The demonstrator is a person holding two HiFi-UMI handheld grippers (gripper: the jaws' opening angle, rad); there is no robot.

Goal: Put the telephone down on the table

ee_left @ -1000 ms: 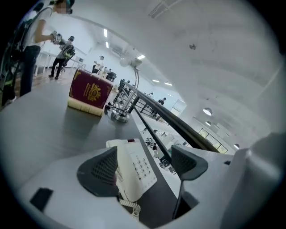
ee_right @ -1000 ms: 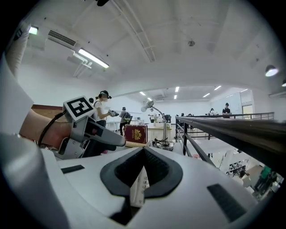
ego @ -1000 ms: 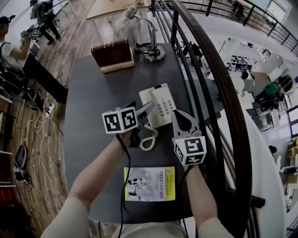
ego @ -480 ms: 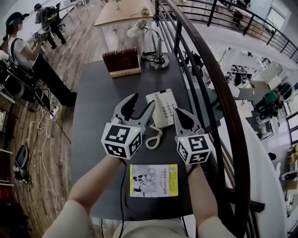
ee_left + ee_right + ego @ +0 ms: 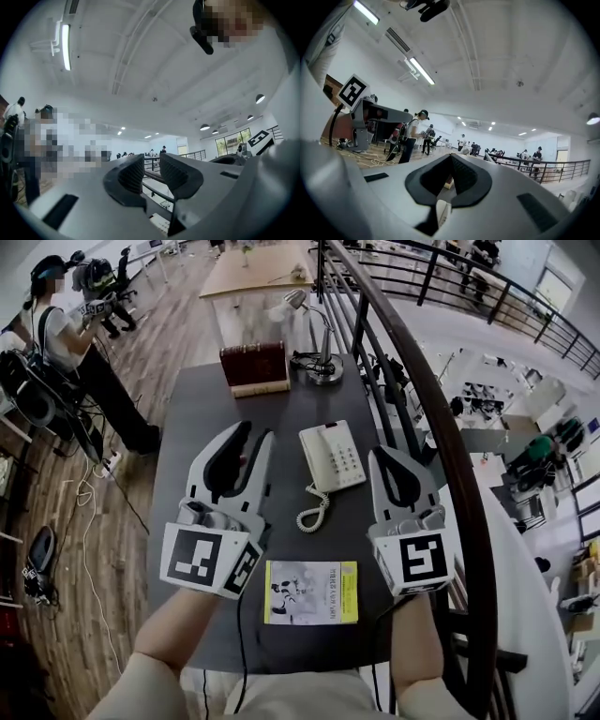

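**A:** what's cluttering the table [image 5: 192,399]?

**B:** left gripper [image 5: 251,432] is over its left side. Its jaws have just been closing, there's a narrow gap and nothing in it. Red book [image 5: 254,367] at the back, yellow booklet [image 5: 310,592] up front.

**A:** and the phone?

**B:** white telephone [image 5: 331,456] lies flat mid-table with its cord coiled. Lamp [image 5: 323,362] is behind it. Right gripper [image 5: 394,454] is closed and empty, by the railing [image 5: 412,381].

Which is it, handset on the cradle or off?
On the cradle: the handset lies along the left side of the telephone, coiled cord trailing below; the telephone sits flat on the table.
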